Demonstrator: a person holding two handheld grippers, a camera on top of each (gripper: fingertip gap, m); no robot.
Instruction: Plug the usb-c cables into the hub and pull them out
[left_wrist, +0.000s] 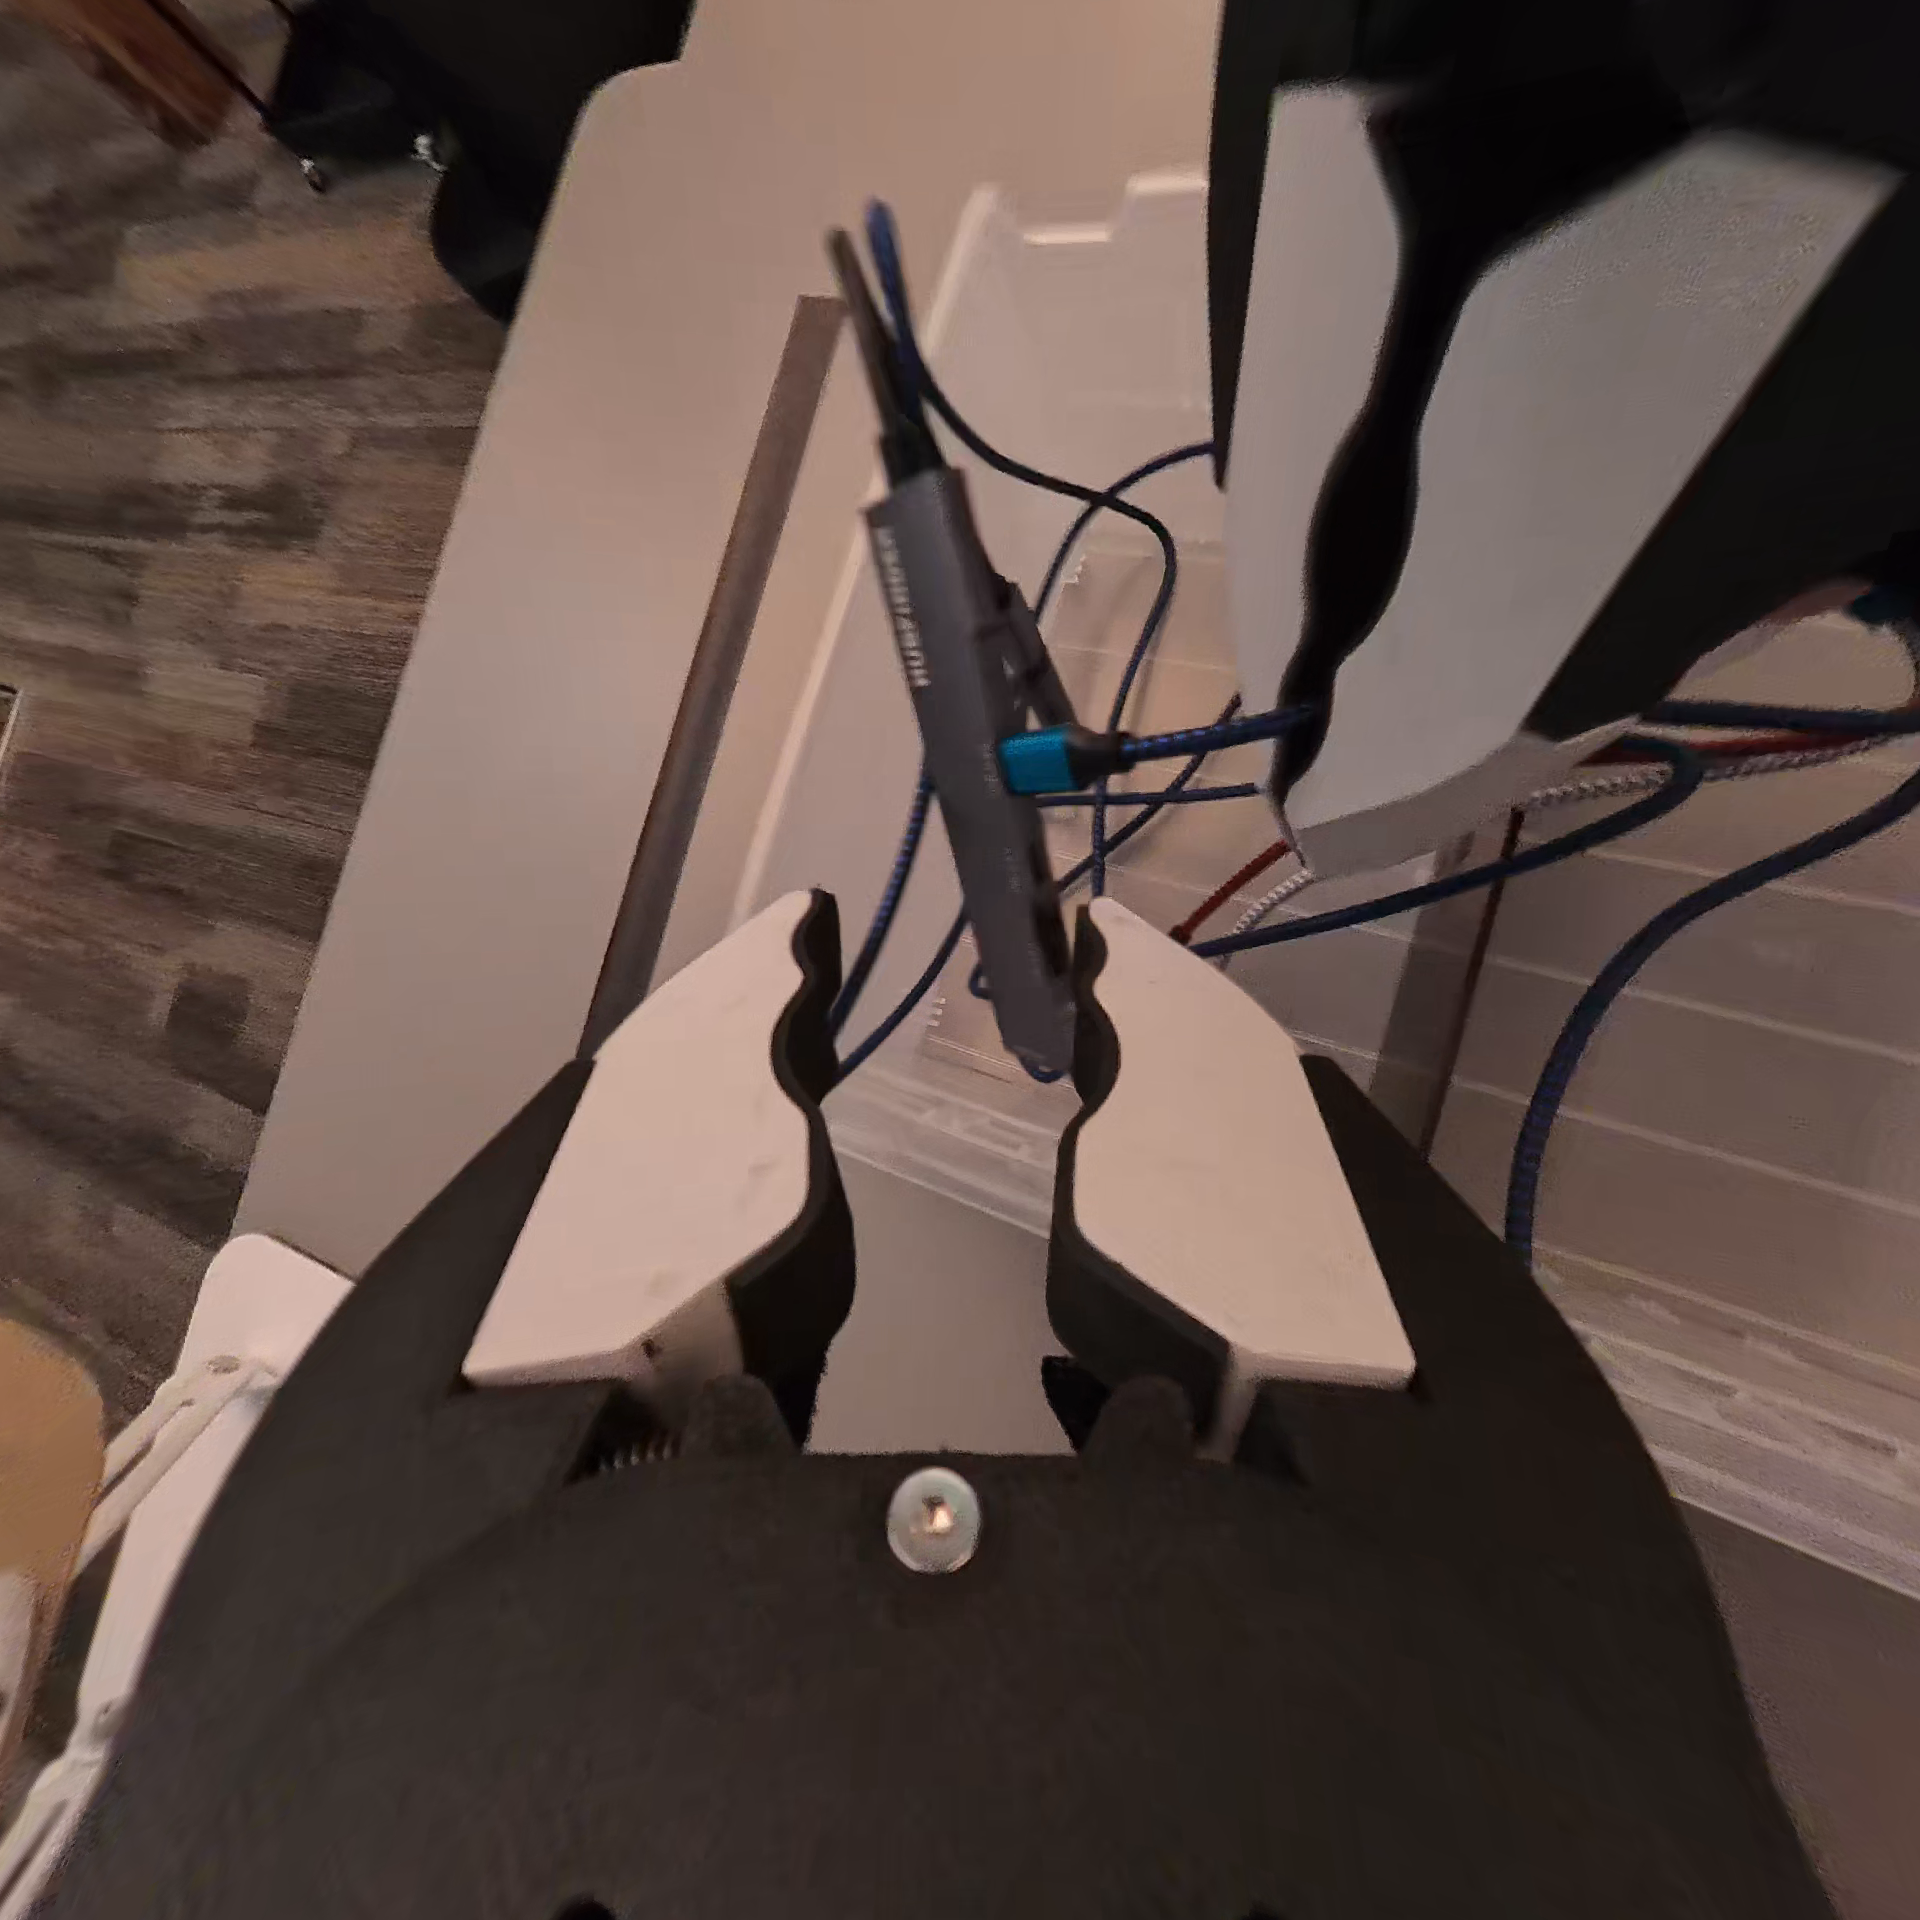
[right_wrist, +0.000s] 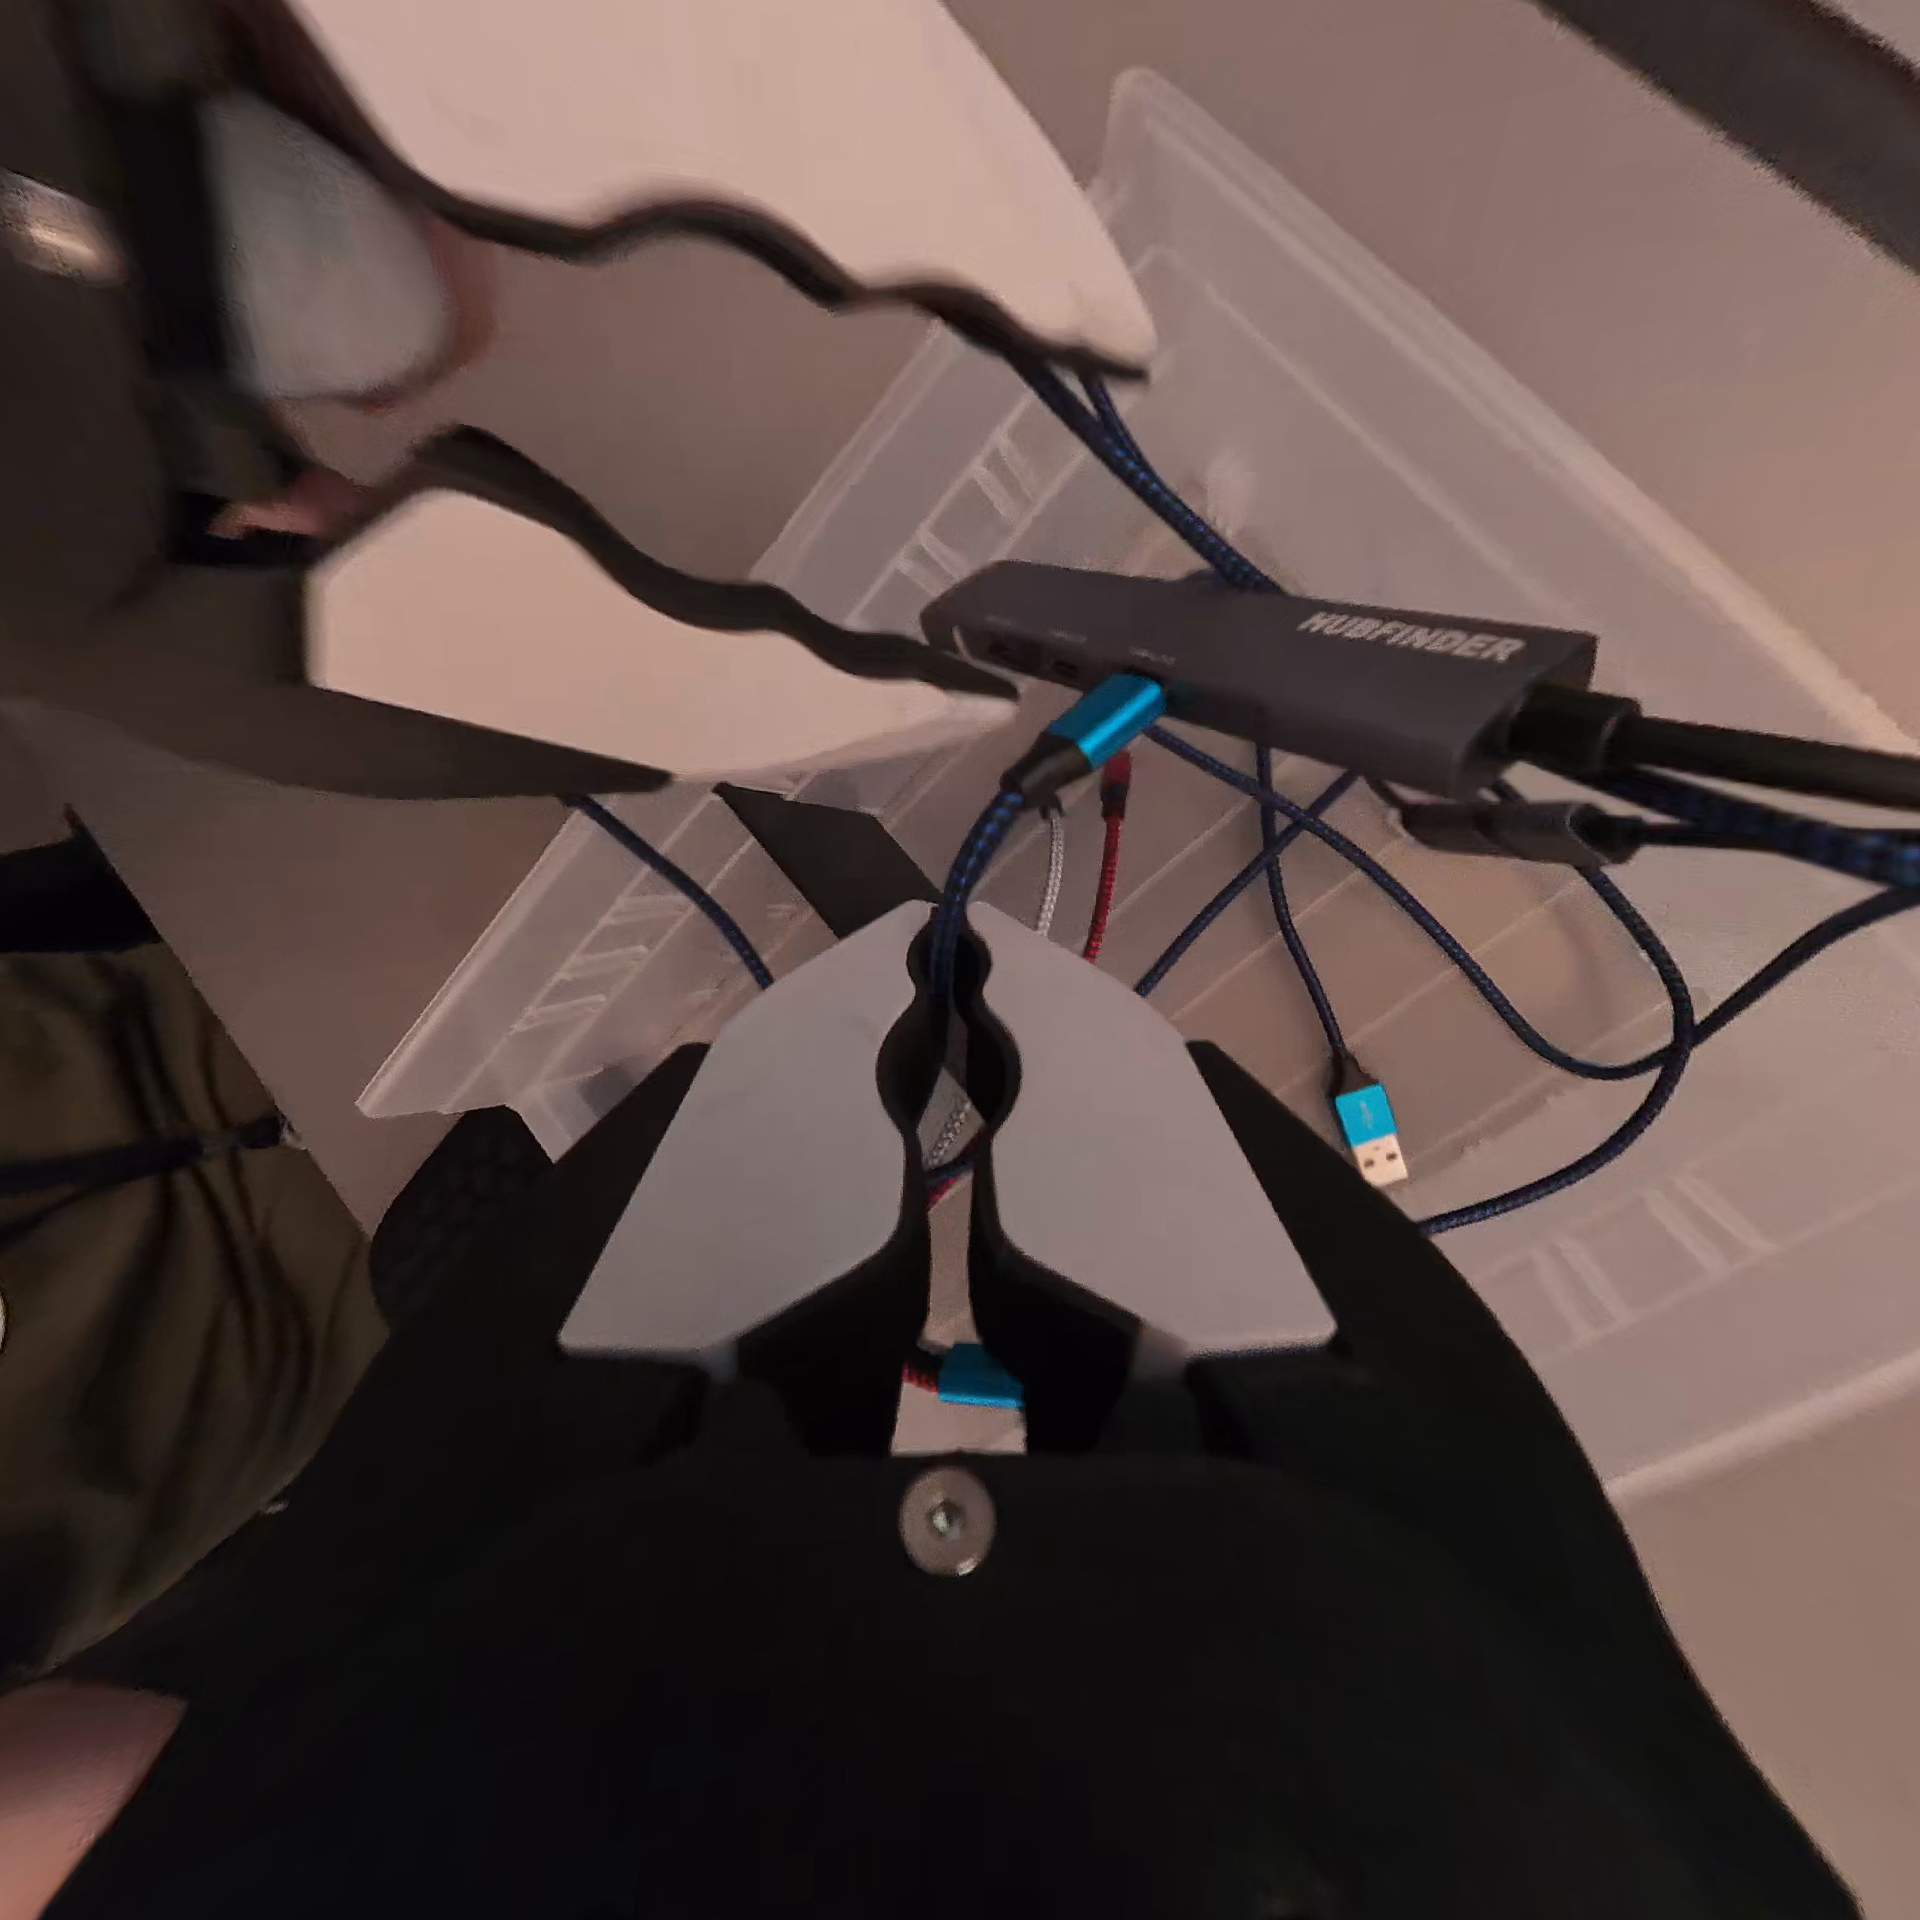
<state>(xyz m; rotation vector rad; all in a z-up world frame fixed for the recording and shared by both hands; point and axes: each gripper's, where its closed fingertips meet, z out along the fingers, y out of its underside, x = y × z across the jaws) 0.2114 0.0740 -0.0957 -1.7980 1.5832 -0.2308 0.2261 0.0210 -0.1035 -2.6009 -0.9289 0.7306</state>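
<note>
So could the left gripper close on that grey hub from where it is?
Probably yes. The left gripper is open, and the near end of the grey hub already sits between its fingertips, close to one finger, with only thin cables nearby.

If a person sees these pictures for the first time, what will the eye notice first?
First, the grey hub in mid-frame, with a bright blue plug at its side port. Next, the right hand-held gripper, shut on that plug's blue braided cable. The left hand-held gripper stands open around the hub's near end.
</note>
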